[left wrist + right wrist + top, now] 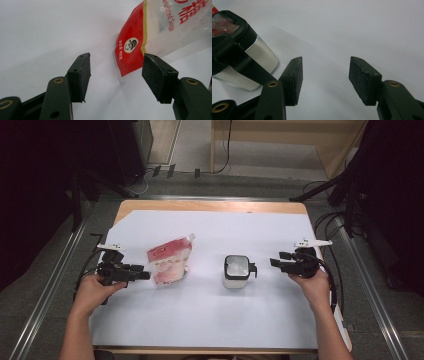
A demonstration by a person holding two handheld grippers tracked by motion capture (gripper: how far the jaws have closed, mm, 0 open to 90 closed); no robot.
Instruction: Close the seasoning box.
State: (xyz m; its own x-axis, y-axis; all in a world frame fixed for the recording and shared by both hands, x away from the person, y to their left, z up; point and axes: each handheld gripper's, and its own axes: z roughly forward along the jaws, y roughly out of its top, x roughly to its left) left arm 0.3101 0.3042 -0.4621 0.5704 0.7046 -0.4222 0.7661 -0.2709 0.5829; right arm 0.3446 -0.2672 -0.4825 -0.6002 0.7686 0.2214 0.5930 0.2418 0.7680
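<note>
Jaws spread wide on the left gripper (142,272), just beside the red sugar pouch (169,263) at centre-left. Right gripper (277,263) gapes too, empty, near the lidded container (236,271) at centre.

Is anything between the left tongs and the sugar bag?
Nothing visible. The left tongs are open, with the sugar bag just beyond their tips and white table cover between. The lidded container sits apart, toward the right tongs.

Lab: paper-covered table (210,330), floor cables (327,217), rails (47,292).
</note>
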